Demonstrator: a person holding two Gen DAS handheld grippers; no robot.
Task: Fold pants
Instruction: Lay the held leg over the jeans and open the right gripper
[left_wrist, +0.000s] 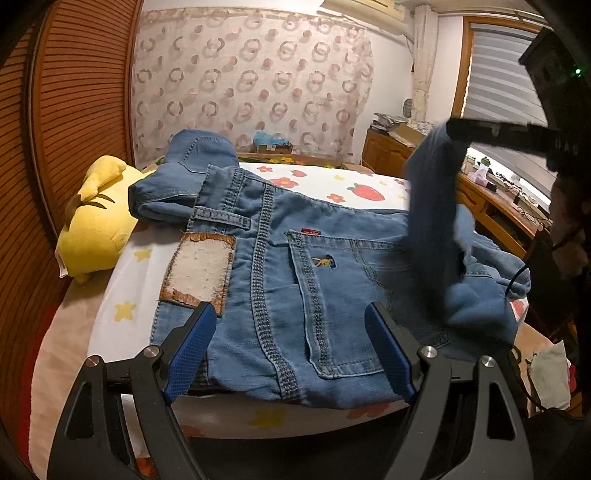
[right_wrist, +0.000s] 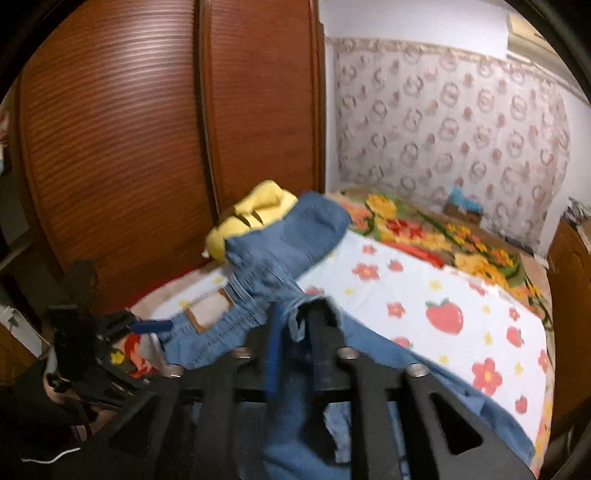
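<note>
Blue jeans (left_wrist: 332, 258) lie on the bed, back pocket up and a leather waist patch (left_wrist: 201, 273) at the left. My left gripper (left_wrist: 291, 347) is open just above the near waist edge, with its blue pads either side of the pocket and nothing pressed between them. One pant leg (left_wrist: 432, 206) hangs lifted and blurred from my right gripper (left_wrist: 452, 127) at the upper right. In the right wrist view, my right gripper (right_wrist: 295, 332) has its fingers a little apart. The leg's hem (right_wrist: 301, 314) lies loosely between them, and the pads do not press on it.
A flower and strawberry sheet (left_wrist: 314, 184) covers the bed. A yellow plush toy (left_wrist: 96, 225) lies at the left beside a brown slatted wardrobe (left_wrist: 74, 110). Wooden furniture (left_wrist: 388, 147) lines the right side. A person (left_wrist: 569, 229) is at the right edge.
</note>
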